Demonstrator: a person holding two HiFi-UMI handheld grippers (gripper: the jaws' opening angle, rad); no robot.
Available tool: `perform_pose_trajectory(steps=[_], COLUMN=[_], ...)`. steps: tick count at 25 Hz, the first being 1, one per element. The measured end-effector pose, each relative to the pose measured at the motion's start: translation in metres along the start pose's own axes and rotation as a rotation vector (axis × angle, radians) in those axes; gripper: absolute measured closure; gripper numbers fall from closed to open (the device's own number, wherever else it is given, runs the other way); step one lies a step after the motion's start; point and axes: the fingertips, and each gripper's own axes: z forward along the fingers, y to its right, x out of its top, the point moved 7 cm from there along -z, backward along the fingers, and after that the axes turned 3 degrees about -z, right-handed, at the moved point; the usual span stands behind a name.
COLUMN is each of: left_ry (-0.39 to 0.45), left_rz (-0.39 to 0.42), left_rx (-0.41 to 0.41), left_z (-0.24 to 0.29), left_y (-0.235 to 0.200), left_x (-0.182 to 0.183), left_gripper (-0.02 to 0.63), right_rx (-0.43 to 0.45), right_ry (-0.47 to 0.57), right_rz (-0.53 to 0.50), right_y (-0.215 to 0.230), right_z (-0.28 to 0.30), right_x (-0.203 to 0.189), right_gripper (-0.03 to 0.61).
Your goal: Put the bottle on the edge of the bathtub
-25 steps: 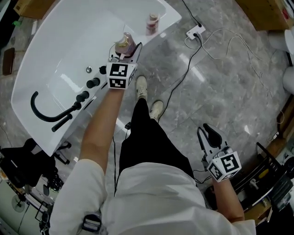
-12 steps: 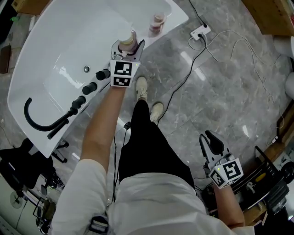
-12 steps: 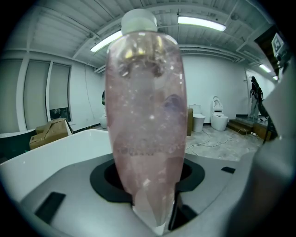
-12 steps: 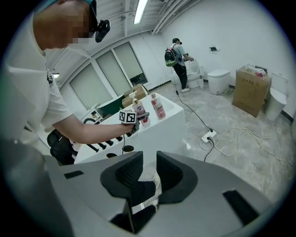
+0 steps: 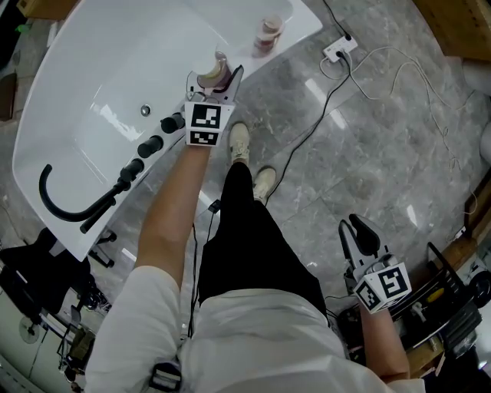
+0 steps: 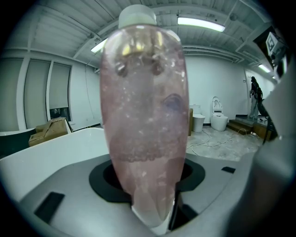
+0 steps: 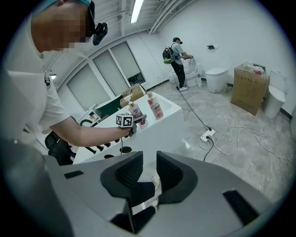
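A clear pink bottle [image 5: 209, 71] with a pale cap stands upright between the jaws of my left gripper [image 5: 215, 81], which is shut on it over the near rim of the white bathtub [image 5: 303, 21]. It fills the left gripper view, bottle [image 6: 143, 115] close against the camera. Whether its base touches the rim I cannot tell. In the right gripper view the same bottle [image 7: 135, 111] shows by the tub's edge. My right gripper [image 5: 360, 238] hangs low at my right side over the floor, its jaws a narrow gap apart and empty [image 7: 149, 159].
A second pink bottle [image 5: 268, 32] stands on the tub's rim farther along. Black tap knobs [image 5: 150, 144] and a curved black spout [image 5: 65, 206] sit on the rim to the left. A power strip [image 5: 337, 51] and cables lie on the grey floor. My shoes [image 5: 239, 143] are beside the tub.
My left gripper has sunk a little toward the tub's rim, still holding the bottle. My right gripper has dropped slightly lower at my side.
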Motion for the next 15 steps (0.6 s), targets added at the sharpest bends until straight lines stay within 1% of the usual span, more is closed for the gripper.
perform_pose_trajectory(steps=[4, 10, 15], left_ry=[-0.012, -0.019, -0.025], left_rz=[0.002, -0.017, -0.03], left_rx=[-0.004, -0.005, 0.0], left_z=[-0.001, 0.0, -0.004], left_y=[0.001, 0.003, 0.002], left_x=[-0.002, -0.003, -0.004], left_gripper=[0.379, 0.377, 0.341], right_rx=[0.007, 0.007, -0.004], right_ry=[0.01, 0.027, 0.042], right_rz=[-0.002, -0.001, -0.004], right_y=[-0.005, -0.008, -0.011], right_z=[0.005, 0.009, 0.008], right_x=[0.004, 0.01, 0.012], right_gripper=[0.477, 0.476, 0.474])
